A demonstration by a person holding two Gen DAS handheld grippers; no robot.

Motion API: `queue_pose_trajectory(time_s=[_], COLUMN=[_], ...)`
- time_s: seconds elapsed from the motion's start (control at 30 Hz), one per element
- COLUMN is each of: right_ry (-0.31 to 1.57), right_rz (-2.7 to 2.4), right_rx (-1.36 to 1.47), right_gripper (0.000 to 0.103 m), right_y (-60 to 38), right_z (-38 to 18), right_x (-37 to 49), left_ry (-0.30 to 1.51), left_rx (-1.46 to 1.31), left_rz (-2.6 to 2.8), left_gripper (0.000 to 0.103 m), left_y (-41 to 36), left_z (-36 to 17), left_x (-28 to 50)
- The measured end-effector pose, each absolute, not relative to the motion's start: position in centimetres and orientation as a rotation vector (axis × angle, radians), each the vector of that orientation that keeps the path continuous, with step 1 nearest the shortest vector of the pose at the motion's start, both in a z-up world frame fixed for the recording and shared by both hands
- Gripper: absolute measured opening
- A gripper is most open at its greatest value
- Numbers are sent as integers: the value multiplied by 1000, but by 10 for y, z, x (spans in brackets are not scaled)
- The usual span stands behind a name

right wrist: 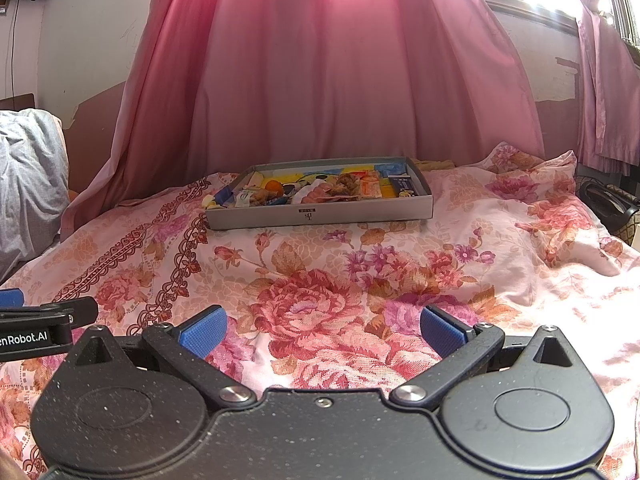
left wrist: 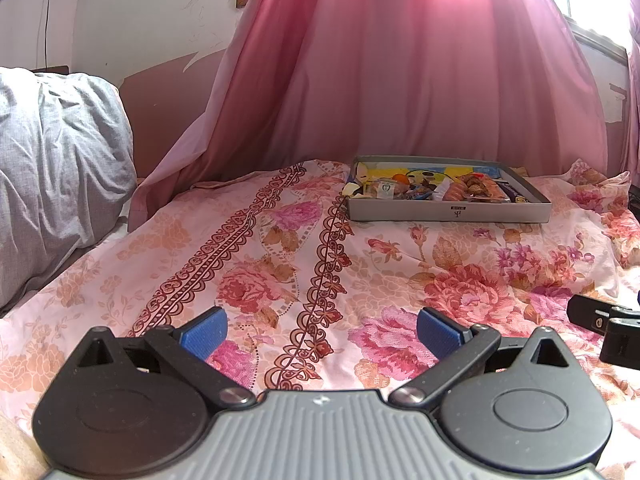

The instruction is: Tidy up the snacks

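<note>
A shallow grey box [left wrist: 448,213] [right wrist: 320,216] lies on the flowered bed sheet, far ahead of both grippers. Inside it sit several mixed snacks [left wrist: 452,190] [right wrist: 320,192]: small wrapped sweets, pastry-like pieces and flat packets. My left gripper [left wrist: 322,330] is open low over the sheet, nothing between its blue pads. My right gripper [right wrist: 322,330] is open too, likewise with nothing held. Part of the right gripper shows at the right edge of the left wrist view, and part of the left gripper at the left edge of the right wrist view.
A pink curtain [left wrist: 400,72] hangs behind the box. A grey pillow [left wrist: 56,168] lies at the left. The flowered sheet [right wrist: 360,280] stretches between the grippers and the box. A dark bag [right wrist: 604,202] sits at the bed's right edge.
</note>
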State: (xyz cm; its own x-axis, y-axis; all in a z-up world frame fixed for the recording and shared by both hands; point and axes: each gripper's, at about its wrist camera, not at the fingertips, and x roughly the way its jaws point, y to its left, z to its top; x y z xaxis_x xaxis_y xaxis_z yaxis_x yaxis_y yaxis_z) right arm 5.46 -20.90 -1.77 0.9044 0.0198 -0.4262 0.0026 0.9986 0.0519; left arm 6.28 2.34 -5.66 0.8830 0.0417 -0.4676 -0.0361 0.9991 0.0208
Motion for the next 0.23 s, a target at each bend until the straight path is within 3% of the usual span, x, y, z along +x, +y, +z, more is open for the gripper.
queue_pose_trajectory(time_s=[0.23], right_ry=[441], right_rz=[9], right_rx=[51], right_gripper=[102], right_y=[-209], right_z=[-18], right_x=[54], left_ry=[487], left_rx=[16], left_rz=[42], left_gripper=[103], left_y=[24], left_z=[-56], left_x=[63])
